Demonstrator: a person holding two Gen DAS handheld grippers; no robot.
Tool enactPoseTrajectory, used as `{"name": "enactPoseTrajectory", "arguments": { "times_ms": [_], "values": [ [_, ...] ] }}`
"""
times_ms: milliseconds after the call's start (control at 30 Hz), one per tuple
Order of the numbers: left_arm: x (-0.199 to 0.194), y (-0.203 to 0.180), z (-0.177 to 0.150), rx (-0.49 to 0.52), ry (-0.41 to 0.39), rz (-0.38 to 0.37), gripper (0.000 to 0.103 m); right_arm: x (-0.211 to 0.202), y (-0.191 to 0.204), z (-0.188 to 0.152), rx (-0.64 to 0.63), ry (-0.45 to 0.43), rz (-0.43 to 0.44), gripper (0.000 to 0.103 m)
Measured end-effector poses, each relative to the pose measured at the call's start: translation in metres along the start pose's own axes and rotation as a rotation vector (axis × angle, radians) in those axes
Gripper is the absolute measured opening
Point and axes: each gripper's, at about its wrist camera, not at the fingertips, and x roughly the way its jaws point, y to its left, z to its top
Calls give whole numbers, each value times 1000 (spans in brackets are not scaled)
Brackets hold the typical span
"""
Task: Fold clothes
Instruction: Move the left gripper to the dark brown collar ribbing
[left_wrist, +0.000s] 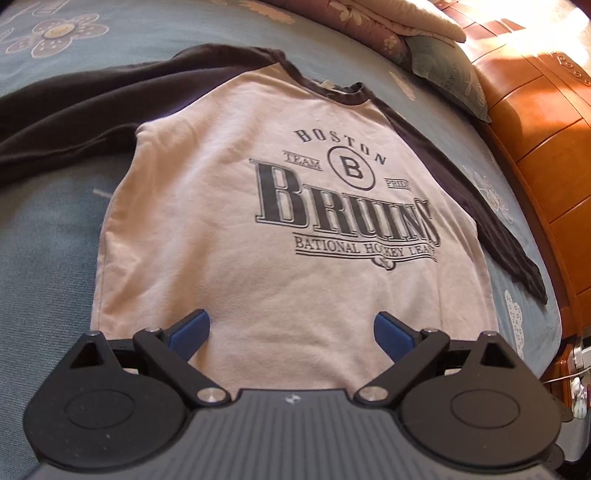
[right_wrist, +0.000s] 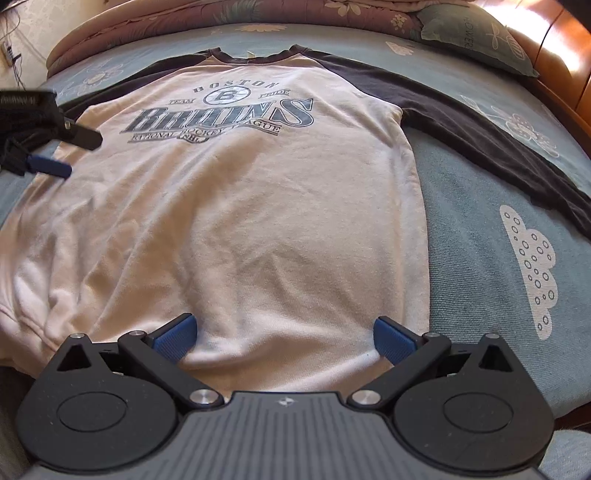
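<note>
Both your left gripper (left_wrist: 291, 328) and right gripper (right_wrist: 284, 332) hover with fingers apart over the flat shirt (right_wrist: 240, 206) on the bed (right_wrist: 480, 236).

- The left wrist camera sits low over the hem of the shirt (left_wrist: 229, 206), looking up its length toward the collar and the pillow (left_wrist: 448, 74), slightly angled right.
- The right wrist camera sits near the same hem, further right, facing the collar too.
- Both share the shirt's printed chest, the bedspread (right_wrist: 476, 236) and the pillow; the right view catches the left gripper (right_wrist: 74, 151) at its left edge.
</note>
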Motion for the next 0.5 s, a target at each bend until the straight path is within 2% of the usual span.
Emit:
{"name": "enactPoseTrajectory", "arguments": {
  "times_ms": [100,200,300,400,500],
  "values": [
    [-9,6,11,-51,-8,-45,95,-10,0,24,61,-80,89,103],
    [-19,5,40,-79,-49,-77,95,-2,9,60,7,-131,131,103],
    [-22,-5,83,-53,-84,-86,96,26,21,100,-76,-121,138,103],
    [-6,-16,130,-37,-102,-69,96,60,32,133,-144,-96,150,103],
    [26,-21,171,-56,-94,-37,96,78,35,135,-184,-77,150,103]
  ]
}}
